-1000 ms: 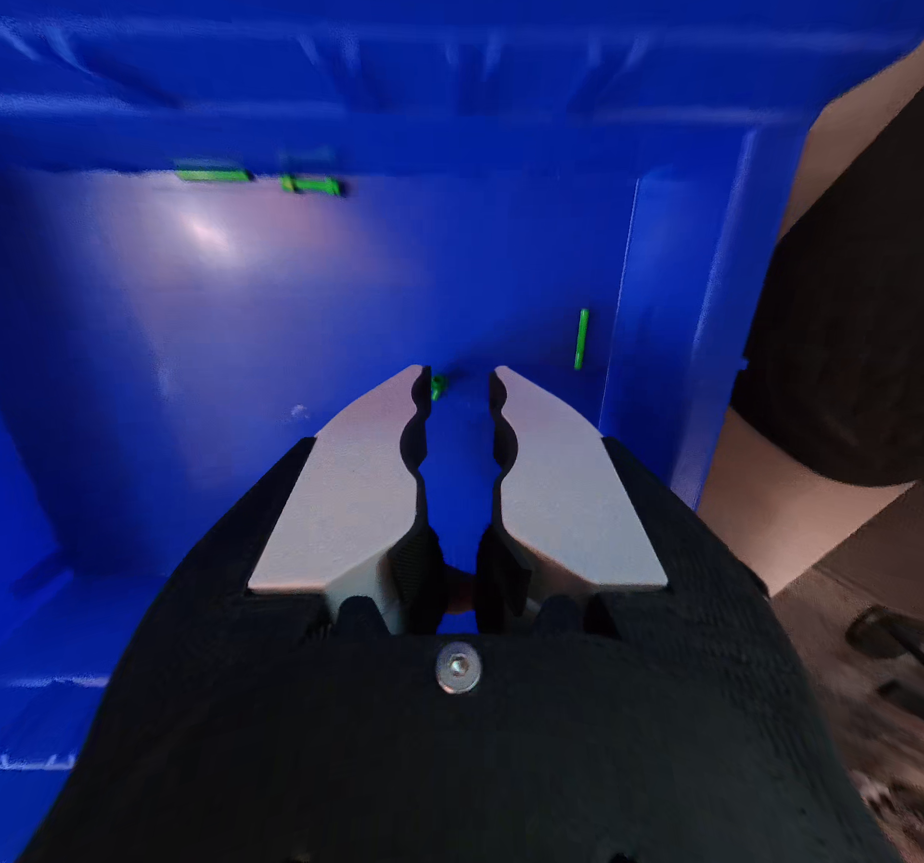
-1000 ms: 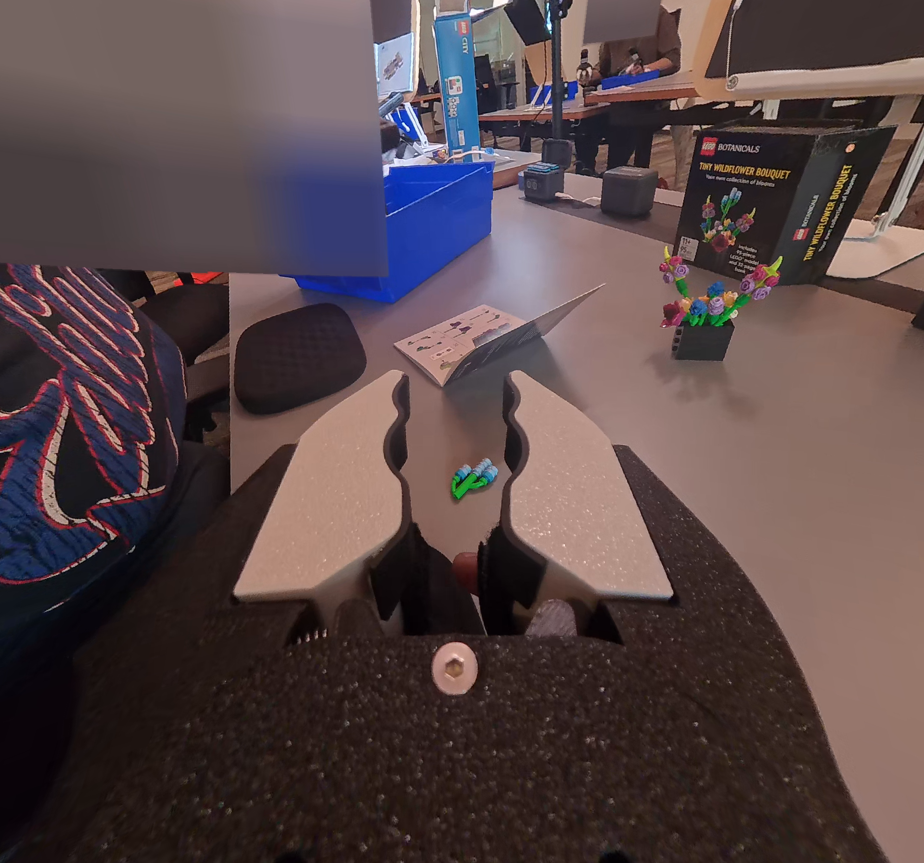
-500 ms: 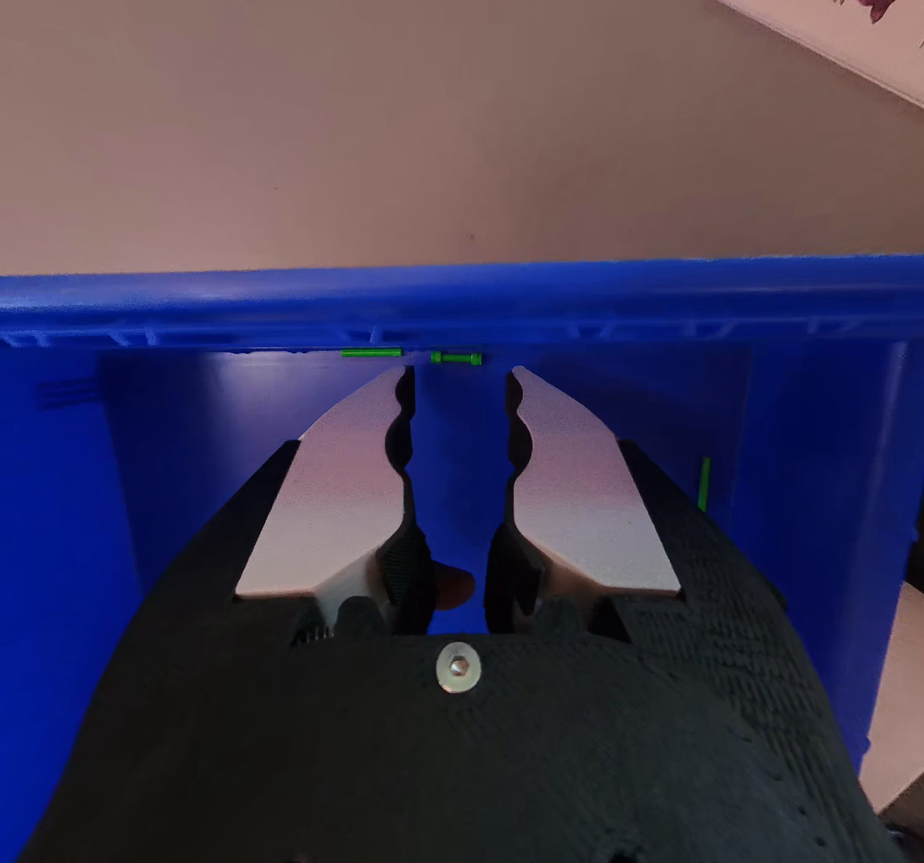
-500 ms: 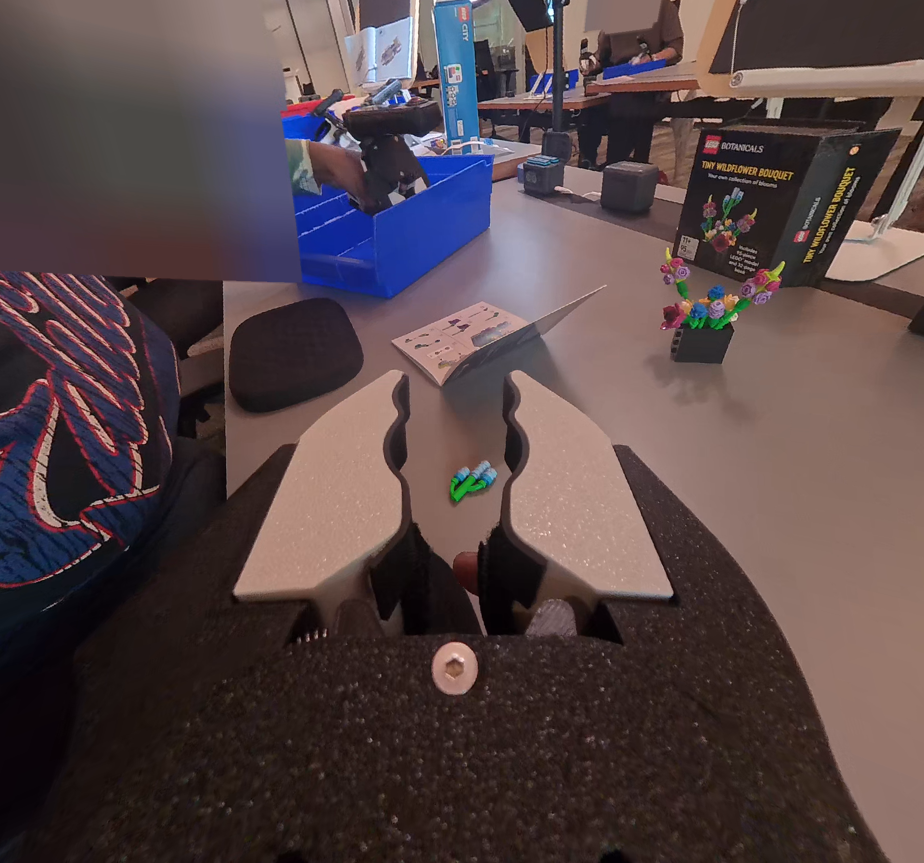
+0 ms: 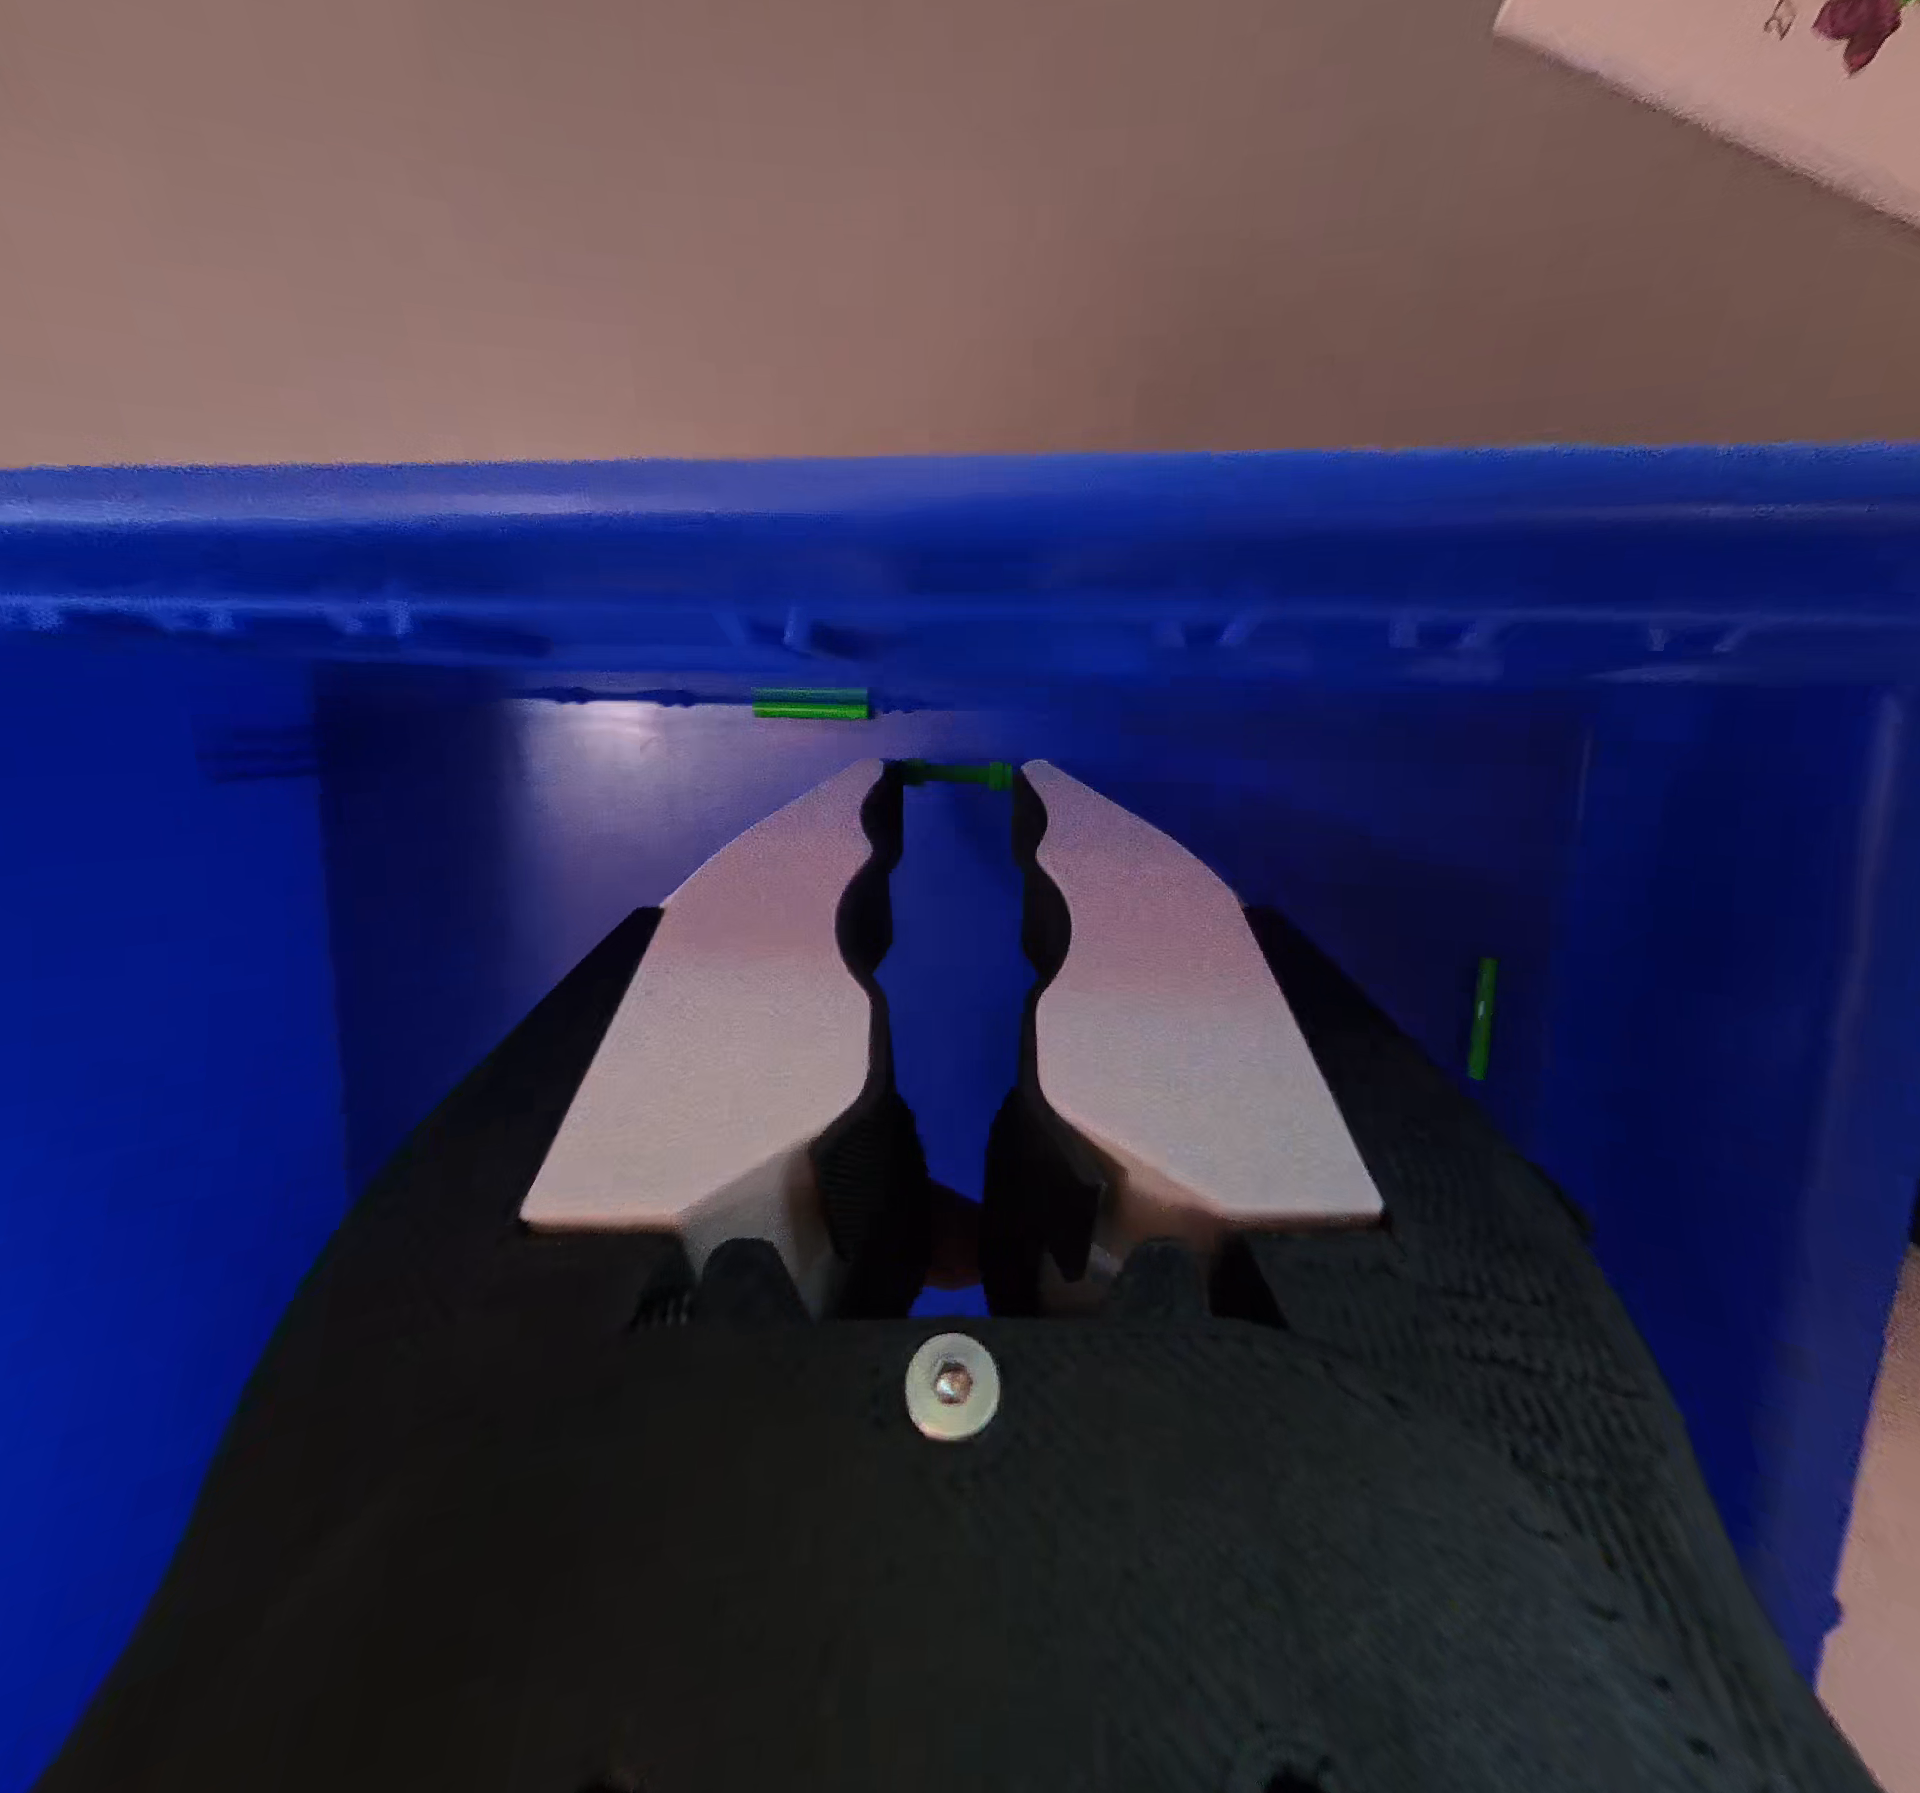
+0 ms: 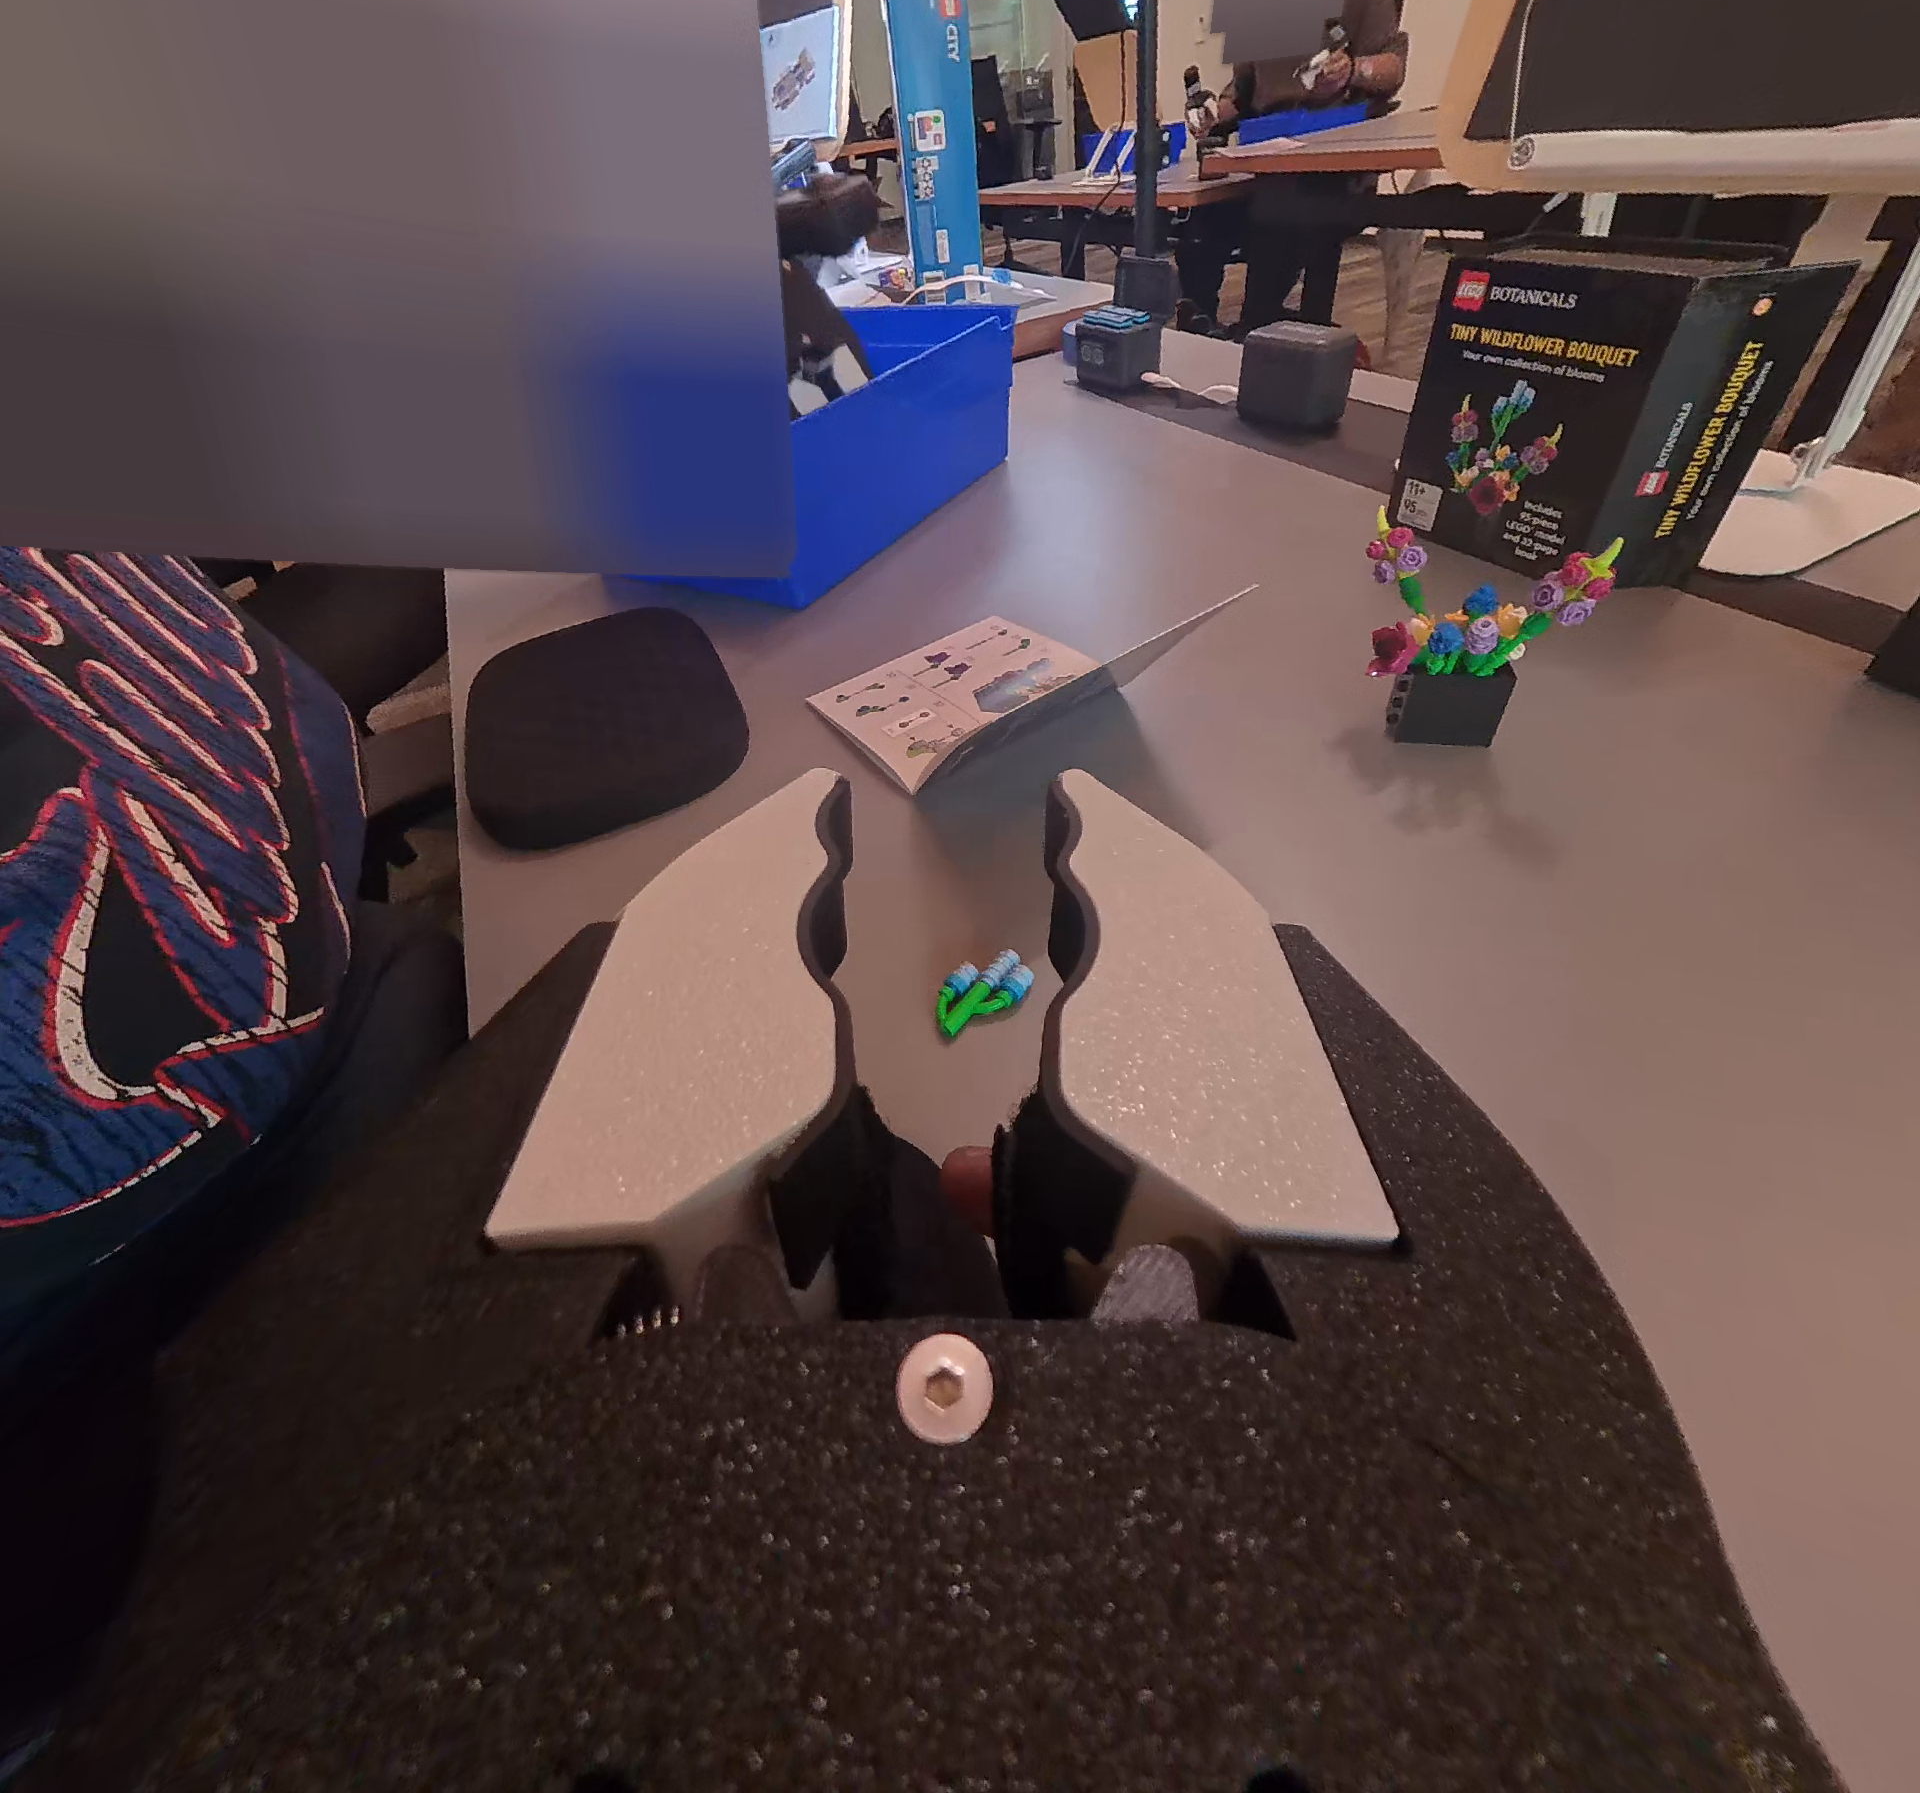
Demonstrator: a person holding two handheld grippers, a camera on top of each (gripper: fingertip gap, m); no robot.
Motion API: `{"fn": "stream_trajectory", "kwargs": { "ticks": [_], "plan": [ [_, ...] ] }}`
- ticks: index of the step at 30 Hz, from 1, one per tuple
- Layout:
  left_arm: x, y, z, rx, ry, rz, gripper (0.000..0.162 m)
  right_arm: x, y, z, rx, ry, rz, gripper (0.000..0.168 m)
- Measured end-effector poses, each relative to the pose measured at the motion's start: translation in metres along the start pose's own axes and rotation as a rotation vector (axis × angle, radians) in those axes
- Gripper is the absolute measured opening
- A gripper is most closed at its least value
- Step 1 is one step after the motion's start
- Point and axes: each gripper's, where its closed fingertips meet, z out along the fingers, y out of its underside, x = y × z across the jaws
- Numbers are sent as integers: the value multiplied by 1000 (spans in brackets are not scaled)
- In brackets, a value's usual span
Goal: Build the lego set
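Observation:
My left gripper (image 5: 954, 773) is inside the blue bin (image 5: 935, 538), low near its far wall. Its jaws are open a narrow way, and a short green rod (image 5: 956, 775) lies crosswise between the tips, its ends at or close to the pads. A second green rod (image 5: 810, 704) lies just beyond it, and a thin green stick (image 5: 1481, 1016) lies to the right. My right gripper (image 6: 945, 808) is open and empty above the grey table (image 6: 1558, 1016). A small green sprig with blue buds (image 6: 982, 995) lies on the table between its fingers.
An open instruction booklet (image 6: 966, 694) lies mid-table and also shows in the left wrist view (image 5: 1766, 29). A flower bouquet in a black pot (image 6: 1455, 642) and the dark set box (image 6: 1590, 413) stand to the right. The blue bin (image 6: 894, 455) and a black pad (image 6: 603, 725) are at the left. Some 45 cm of space lies between my two pairs of fingers. To the thin green stick (image 5: 1481, 1016): left tips about 10 cm, right tips about 40 cm.
My left gripper has moved forward across the bin floor to the far wall, and its jaws have narrowed around the short green rod. My right gripper has stayed in place.

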Motion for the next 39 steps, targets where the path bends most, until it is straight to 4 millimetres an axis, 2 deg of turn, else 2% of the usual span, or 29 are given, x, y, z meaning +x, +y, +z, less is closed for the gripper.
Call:
{"fn": "stream_trajectory", "kwargs": {
  "ticks": [4, 7, 9, 12, 15, 18, 20, 22, 24, 27, 29, 34, 39],
  "plan": [
    [-4, -14, -36, 178, -106, -84, 20, -2, -1, 0, -3, 6, -13, 35],
    [3, -37, -78, 423, -169, -168, 20, -1, -4, 1, 3, 26, -22, 33],
    [17, -54, -111, 602, -209, -204, 20, 4, -6, 3, -1, 63, -25, 30],
    [58, -82, -152, 854, -180, -215, 20, 10, -10, 8, -25, 105, -48, 30],
    [119, -115, -172, 1071, 32, -249, 19, 2, -19, 19, -27, 105, -133, 25],
    [179, -145, -178, 1250, 353, -354, 19, -16, -36, 42, 49, 63, -229, 12],
    [210, -161, -177, 1330, 648, -482, 19, -37, -45, 63, 83, -6, -303, 11],
    [225, -171, -184, 1407, 982, -645, 19, -55, -52, 83, 87, -42, -395, 12],
    [221, -173, -184, 1471, 1204, -808, 20, -73, -63, 99, 117, -70, -483, 10],
    [223, -176, -168, 1460, 1254, -888, 20, -93, -86, 114, 217, -106, -542, 7],
    [229, -178, -163, 1439, 1272, -899, 20, -104, -92, 124, 231, -144, -571, 7],
    [244, -183, -157, 1370, 1296, -873, 19, -112, -91, 144, 194, -121, -706, 9],
    [253, -185, -153, 1349, 1288, -833, 19, -116, -87, 147, 189, -100, -760, 4]
  ]
}}
